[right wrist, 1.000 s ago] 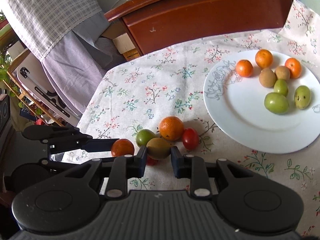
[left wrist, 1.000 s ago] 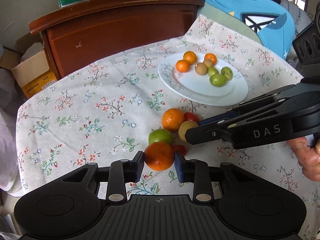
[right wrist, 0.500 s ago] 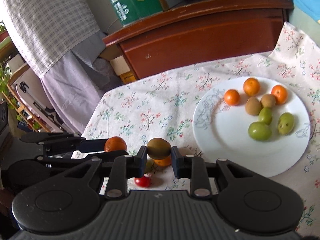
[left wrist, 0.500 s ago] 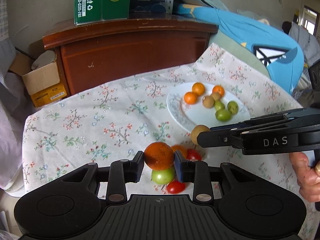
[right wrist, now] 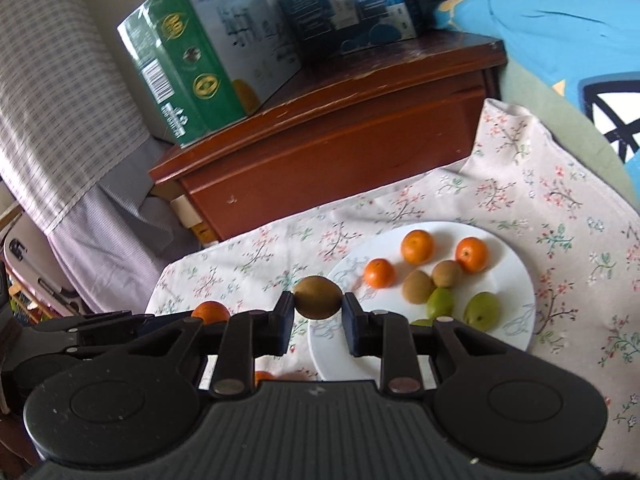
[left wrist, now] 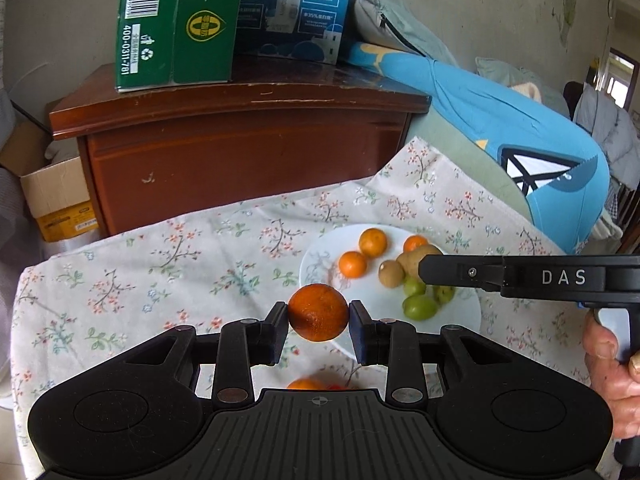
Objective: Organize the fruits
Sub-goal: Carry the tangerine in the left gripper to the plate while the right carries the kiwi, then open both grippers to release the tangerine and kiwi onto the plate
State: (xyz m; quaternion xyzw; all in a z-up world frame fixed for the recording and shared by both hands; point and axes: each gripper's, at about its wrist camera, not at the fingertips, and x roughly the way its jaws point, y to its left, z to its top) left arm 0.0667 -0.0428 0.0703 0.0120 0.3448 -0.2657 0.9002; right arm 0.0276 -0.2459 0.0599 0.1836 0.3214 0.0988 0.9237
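An orange [left wrist: 318,312] is clamped between the pads of the left gripper [left wrist: 318,318], held in the air above the near left rim of the white plate [left wrist: 324,256]. A brown kiwi [right wrist: 318,297] is clamped the same way in the right gripper [right wrist: 318,314], also off the cloth, just left of the plate's rim in its own view. On the plate lie three small oranges [right wrist: 417,246], two kiwis [right wrist: 418,286] and green plum-like fruits [right wrist: 481,309], gathered toward the far and right part; the near left part of the plate is bare white. The floral tablecloth [left wrist: 160,264] to the left of the plate is open, with its left edge falling away toward a cardboard box [left wrist: 56,196] and its far edge meeting a dark wooden cabinet [left wrist: 240,152]. On the cabinet stand a green carton [left wrist: 176,24] and a blue carton [left wrist: 296,8]. Blue bedding [left wrist: 520,132] rises past the cloth's right edge.

The left wrist view shows the right gripper from the side, its black finger marked DAS reaching over the plate, with the person's hand [left wrist: 612,376] on its handle. The right wrist view shows the left gripper low at the left with its orange, and checked fabric [right wrist: 60,92] hanging beyond. Each view shows a bit of orange fruit [left wrist: 306,384] on the cloth under the gripper body, mostly hidden
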